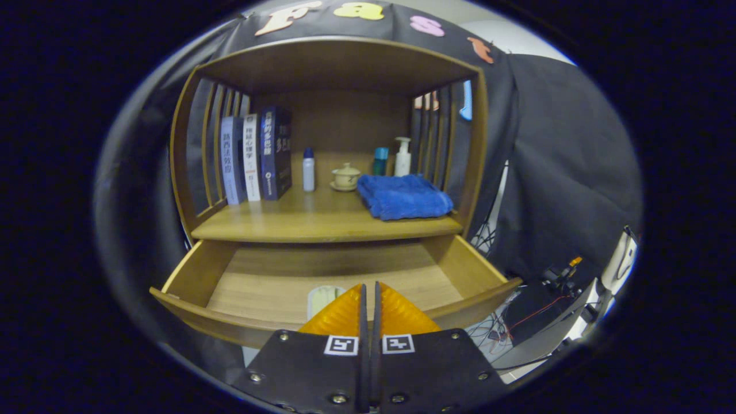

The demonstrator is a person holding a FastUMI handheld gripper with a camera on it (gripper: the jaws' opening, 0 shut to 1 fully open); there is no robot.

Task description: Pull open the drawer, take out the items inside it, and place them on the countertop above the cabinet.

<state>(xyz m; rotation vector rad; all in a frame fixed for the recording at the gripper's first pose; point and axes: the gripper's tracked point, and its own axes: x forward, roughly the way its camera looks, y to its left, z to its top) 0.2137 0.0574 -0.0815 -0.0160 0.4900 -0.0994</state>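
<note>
The wooden drawer (190, 270) of the cabinet stands pulled open below the countertop (322, 221). Inside it a pale, whitish item (323, 299) lies near the front wall, partly hidden behind my fingers. My gripper (370, 287) is shut, its two fingers pressed together with nothing between them, the tips hovering over the drawer's front edge just right of the pale item. A folded blue towel (403, 196) lies on the right part of the countertop.
On the countertop stand three books (256, 155) at the left, a small white bottle (309, 169), a lidded cup on a saucer (346, 177), a teal bottle (380, 161) and a pump bottle (402, 156). Slatted side walls enclose the shelf. Cables (517, 310) lie right of the drawer.
</note>
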